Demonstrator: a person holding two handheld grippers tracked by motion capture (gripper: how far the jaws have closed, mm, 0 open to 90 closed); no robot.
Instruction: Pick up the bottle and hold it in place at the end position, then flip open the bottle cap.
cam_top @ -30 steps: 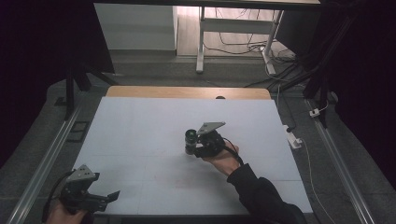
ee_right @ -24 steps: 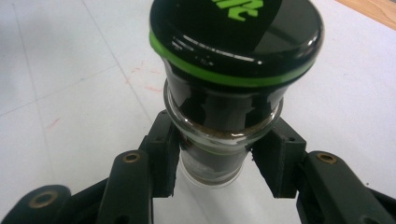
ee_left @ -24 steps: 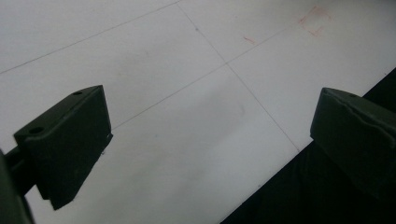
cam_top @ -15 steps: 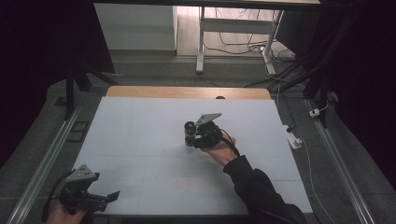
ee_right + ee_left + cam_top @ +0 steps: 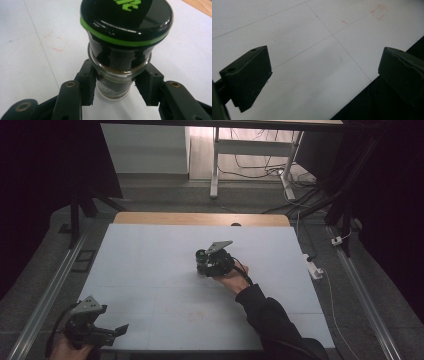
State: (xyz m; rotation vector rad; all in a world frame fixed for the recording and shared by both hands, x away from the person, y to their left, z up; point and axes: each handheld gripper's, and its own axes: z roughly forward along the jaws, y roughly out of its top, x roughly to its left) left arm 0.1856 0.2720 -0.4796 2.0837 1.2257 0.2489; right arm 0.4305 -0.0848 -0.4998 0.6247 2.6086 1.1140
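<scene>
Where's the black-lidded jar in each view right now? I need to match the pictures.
High view: the jar sits mid-table at the right gripper.
Right gripper view: it stands centre frame, clamped at the glass body.
Left gripper view: bare white table.
Shared landmark: the table's thin grid lines.

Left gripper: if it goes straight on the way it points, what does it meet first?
Probably the white table sheet: the black left gripper, jaws open and empty, tilts down at it near the front edge. Depth is unclear.
</scene>
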